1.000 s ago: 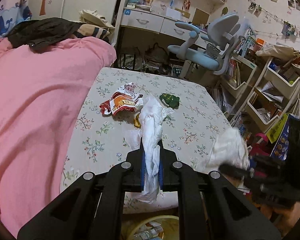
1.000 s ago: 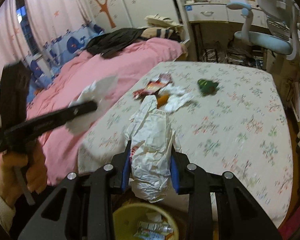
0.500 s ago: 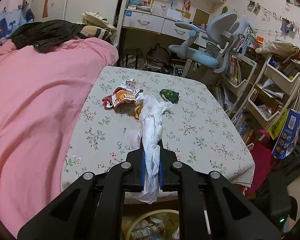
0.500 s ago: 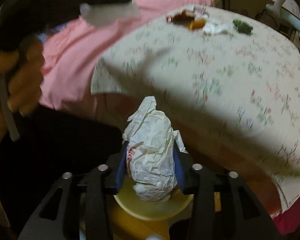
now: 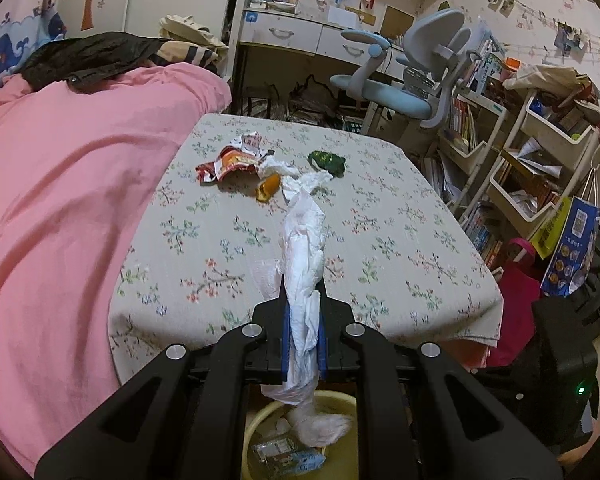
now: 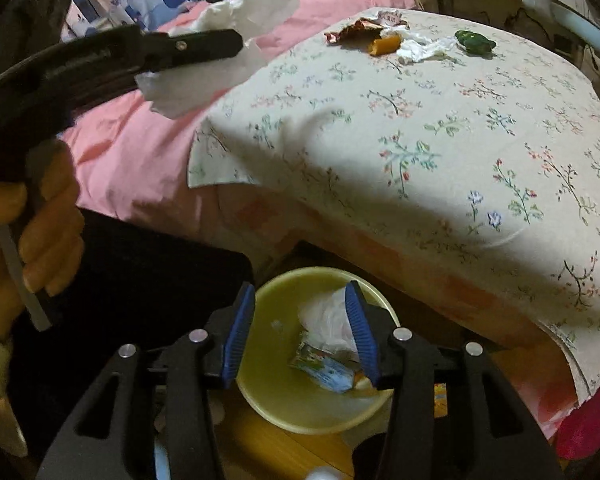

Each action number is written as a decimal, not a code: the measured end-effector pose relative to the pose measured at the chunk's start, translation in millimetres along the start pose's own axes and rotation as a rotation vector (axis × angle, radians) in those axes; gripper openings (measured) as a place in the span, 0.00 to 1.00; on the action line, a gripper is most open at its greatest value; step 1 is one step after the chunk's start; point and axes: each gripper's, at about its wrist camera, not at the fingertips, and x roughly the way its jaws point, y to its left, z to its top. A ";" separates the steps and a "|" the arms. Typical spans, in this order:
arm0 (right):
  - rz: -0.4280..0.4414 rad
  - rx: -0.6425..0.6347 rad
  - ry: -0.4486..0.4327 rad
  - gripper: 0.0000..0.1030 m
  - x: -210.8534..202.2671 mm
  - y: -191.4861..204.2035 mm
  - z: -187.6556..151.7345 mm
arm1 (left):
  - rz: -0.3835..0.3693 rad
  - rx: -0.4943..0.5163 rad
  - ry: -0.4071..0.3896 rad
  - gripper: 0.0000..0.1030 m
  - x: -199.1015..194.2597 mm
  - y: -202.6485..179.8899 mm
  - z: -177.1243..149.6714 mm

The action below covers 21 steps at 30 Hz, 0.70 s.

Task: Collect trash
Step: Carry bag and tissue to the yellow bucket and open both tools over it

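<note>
Crumpled white tissue (image 5: pixel 302 264) pinched in the left claw (image 5: pixel 303 336) above the yellow bin (image 6: pixel 284 396); judged light, soft, tear-prone, best gripped mid-bundle. Right claw (image 6: pixel 300 332) spread apart, empty, over that bin. Bin contents clear only from the right wrist; remaining wrappers (image 5: pixel 230 160) on the tabletop (image 5: pixel 400 240) clearer from the left.

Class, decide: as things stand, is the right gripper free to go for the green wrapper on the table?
Probably yes. The right gripper is open and empty above the yellow bin, and the green wrapper lies uncovered at the far end of the table, though a long reach off.
</note>
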 end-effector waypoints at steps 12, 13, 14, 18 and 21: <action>-0.092 0.294 -0.294 0.61 -52.7 -55.3 2.0 | -0.021 0.058 0.133 0.09 -2.1 -30.9 -57.4; -0.096 0.302 -0.304 0.62 -54.4 -56.9 1.9 | -0.022 0.073 0.156 0.10 -0.4 -35.6 -65.0; -0.097 0.311 -0.318 0.62 -56.0 -58.5 1.9 | -0.021 0.084 0.172 0.10 0.9 -39.0 -69.8; -0.094 0.334 -0.340 0.62 -59.8 -62.5 1.9 | -0.021 0.129 0.273 0.10 9.1 -51.3 -95.2; -0.096 0.333 -0.340 0.63 -59.7 -62.1 1.2 | -0.026 0.157 0.363 0.15 18.9 -57.3 -111.2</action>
